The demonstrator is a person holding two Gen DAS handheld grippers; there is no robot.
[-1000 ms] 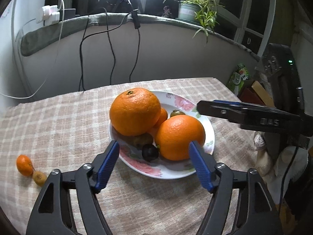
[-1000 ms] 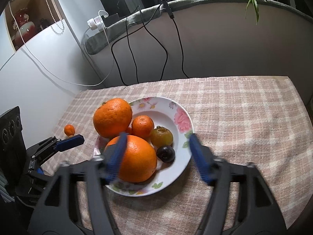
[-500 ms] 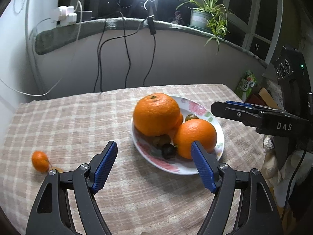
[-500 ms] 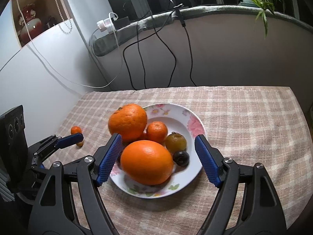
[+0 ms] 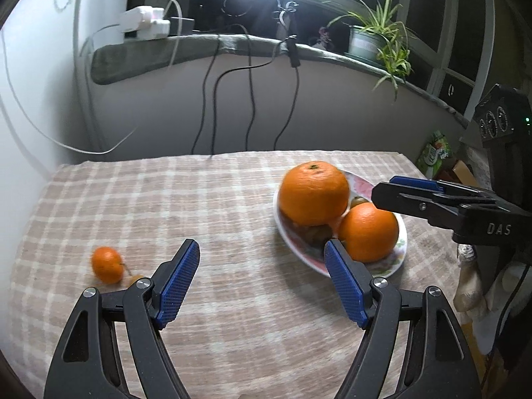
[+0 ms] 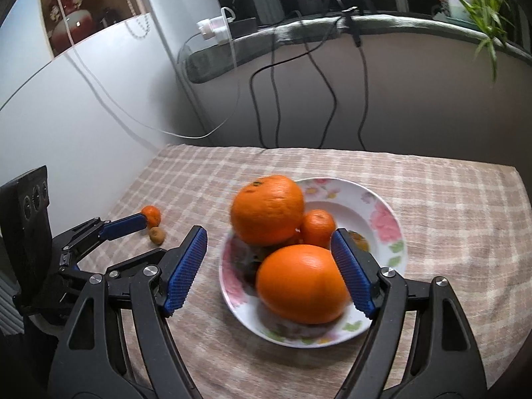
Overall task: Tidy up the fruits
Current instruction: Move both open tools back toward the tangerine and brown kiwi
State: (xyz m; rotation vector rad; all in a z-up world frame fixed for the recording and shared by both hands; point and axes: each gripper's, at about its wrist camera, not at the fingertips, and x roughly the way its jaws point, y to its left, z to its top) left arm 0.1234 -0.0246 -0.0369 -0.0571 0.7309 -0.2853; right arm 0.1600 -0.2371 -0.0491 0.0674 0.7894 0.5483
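Note:
A flowered plate (image 6: 382,219) on the checked cloth holds two big oranges (image 6: 267,209) (image 6: 301,282), a small tangerine (image 6: 317,227) and a brownish fruit (image 6: 360,241). My right gripper (image 6: 268,232) is open just before the plate, the near orange showing between its fingers untouched. Left of the plate, a small tangerine (image 5: 106,264) and a tiny brown fruit (image 6: 157,235) lie on the cloth. My left gripper (image 5: 261,244) is open over bare cloth between that tangerine and the plate (image 5: 357,179). In the right wrist view, one of its fingers (image 6: 123,224) reaches up to the loose tangerine (image 6: 151,215).
The table ends at a grey wall with hanging black cables (image 5: 249,99) and a white cable. A ledge above carries a power strip (image 5: 143,26) and a potted plant (image 5: 375,43). Packages (image 5: 435,153) sit off the table's right edge. A white cabinet (image 6: 66,116) bounds the left.
Both grippers have drawn back and swung left. In the left wrist view the plate slid from centre to the right and the loose tangerine came nearer. Both stay open.

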